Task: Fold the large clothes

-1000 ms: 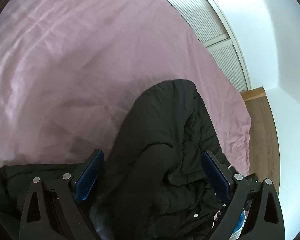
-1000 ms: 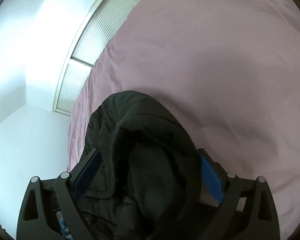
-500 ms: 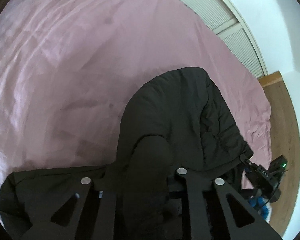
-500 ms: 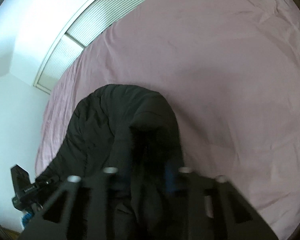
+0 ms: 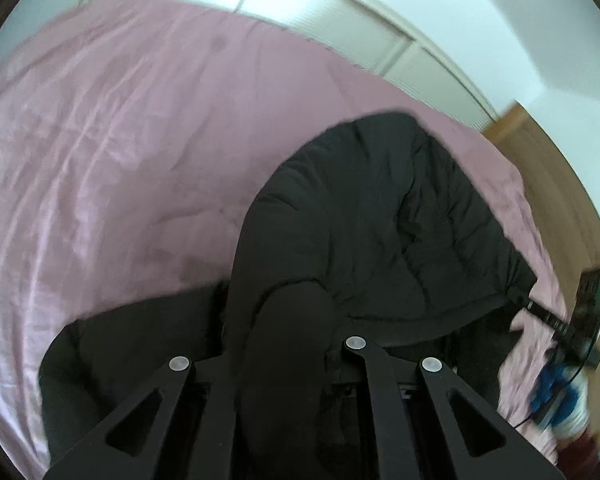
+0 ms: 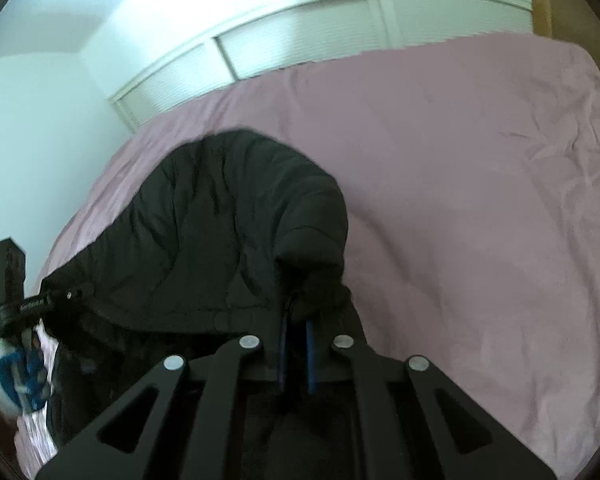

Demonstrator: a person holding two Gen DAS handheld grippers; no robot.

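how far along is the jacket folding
Early on. Done: the black puffer jacket is laid on the pink bed cover, and each gripper has a grip on it. In hand: the left gripper and right gripper are shut on bunched fabric. Left: no neat fold is visible yet; the jacket is rumpled.

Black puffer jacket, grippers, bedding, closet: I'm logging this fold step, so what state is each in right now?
black puffer jacket: bunched on the bed, pinched at two spots.
left gripper: shut on jacket fabric.
right gripper: shut on jacket fabric.
pink bed cover: spread out, lightly wrinkled.
closet doors: closed.
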